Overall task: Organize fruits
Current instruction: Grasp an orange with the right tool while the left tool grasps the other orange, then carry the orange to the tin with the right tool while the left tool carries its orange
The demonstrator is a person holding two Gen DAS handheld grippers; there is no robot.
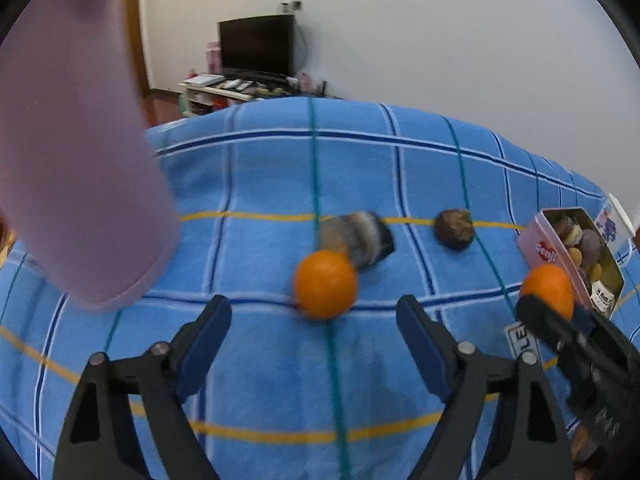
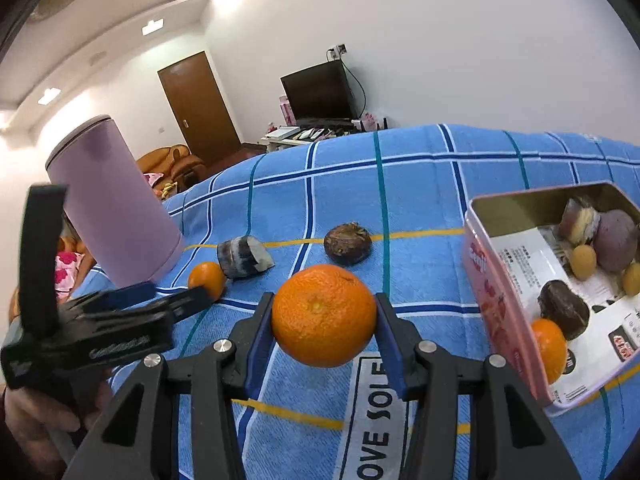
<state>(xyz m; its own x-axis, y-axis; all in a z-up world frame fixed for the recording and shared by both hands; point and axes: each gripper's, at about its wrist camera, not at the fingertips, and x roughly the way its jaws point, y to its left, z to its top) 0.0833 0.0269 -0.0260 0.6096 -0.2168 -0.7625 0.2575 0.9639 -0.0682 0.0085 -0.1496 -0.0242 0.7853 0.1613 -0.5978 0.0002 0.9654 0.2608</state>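
Pink tin (image 2: 486, 280) at right, already holding fruit. Right gripper (image 2: 324, 320) jaws clamp large orange (image 2: 324, 314) above blue cloth; round skin may slip mid-carry. Left gripper (image 1: 314, 312) jaws wide, small orange (image 1: 325, 284) just ahead; nudge could roll it.

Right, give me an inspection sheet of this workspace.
Surface: blue plaid cloth, printed label near the front.
Job's things: held orange; loose orange; pink tin open, holding fruits.
Clutter: lilac canister; grey chunk; brown lump.
Grippers: right claw shut on held orange; left claw open behind loose orange.
Cables: cord from wall socket behind TV.
Surroundings: TV, brown door, white wall.
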